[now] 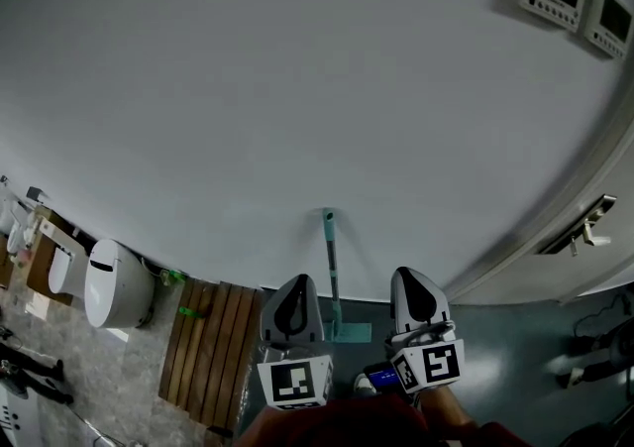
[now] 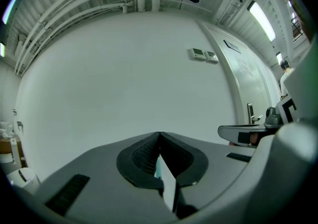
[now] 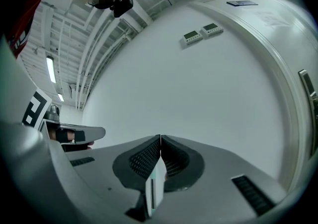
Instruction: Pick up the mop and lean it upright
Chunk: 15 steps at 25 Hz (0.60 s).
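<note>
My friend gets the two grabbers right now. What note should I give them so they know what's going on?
Left gripper: jaws shut, nothing between them.
Right gripper: jaws shut, also empty.
Both are held side by side, just in front of the mop.
Mop: stands upright, handle top against the white wall, head on the dark floor. Neither gripper touches it.
Done: the mop looks picked up and leaned.
Left: probably nothing; just check that it stays put.

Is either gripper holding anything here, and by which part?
Nothing is held: the left gripper and right gripper are shut and empty; the mop leans on the wall, apart from both.
</note>
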### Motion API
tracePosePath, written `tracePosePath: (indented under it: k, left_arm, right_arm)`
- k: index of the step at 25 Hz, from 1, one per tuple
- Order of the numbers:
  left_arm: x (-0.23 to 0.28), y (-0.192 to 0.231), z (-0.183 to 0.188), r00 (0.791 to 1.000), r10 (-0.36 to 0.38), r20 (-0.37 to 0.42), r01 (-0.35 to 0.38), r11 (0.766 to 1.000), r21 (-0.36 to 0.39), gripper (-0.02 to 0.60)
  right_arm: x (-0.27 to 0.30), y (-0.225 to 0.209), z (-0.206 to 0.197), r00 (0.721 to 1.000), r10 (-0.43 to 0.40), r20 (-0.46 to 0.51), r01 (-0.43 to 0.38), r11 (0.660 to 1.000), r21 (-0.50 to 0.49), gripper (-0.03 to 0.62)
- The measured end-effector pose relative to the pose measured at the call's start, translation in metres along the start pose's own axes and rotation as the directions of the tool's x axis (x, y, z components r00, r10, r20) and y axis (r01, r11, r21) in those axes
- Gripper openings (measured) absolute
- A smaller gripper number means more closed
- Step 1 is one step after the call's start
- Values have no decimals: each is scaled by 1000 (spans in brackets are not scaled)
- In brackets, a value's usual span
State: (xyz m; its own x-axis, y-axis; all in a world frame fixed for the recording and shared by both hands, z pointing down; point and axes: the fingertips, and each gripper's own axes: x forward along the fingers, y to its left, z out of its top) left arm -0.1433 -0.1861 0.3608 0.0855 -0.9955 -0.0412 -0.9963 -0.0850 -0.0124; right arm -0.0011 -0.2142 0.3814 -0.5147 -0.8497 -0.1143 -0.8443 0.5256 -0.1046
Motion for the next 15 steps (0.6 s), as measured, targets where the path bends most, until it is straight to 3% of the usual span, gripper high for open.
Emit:
tracePosePath:
  k: [15]
  left_arm:
    - [2, 3, -14, 999, 15, -37, -14, 1000, 14, 14]
  right_arm:
    - [-3, 1, 1, 1000, -3, 1, 3, 1000, -2, 18]
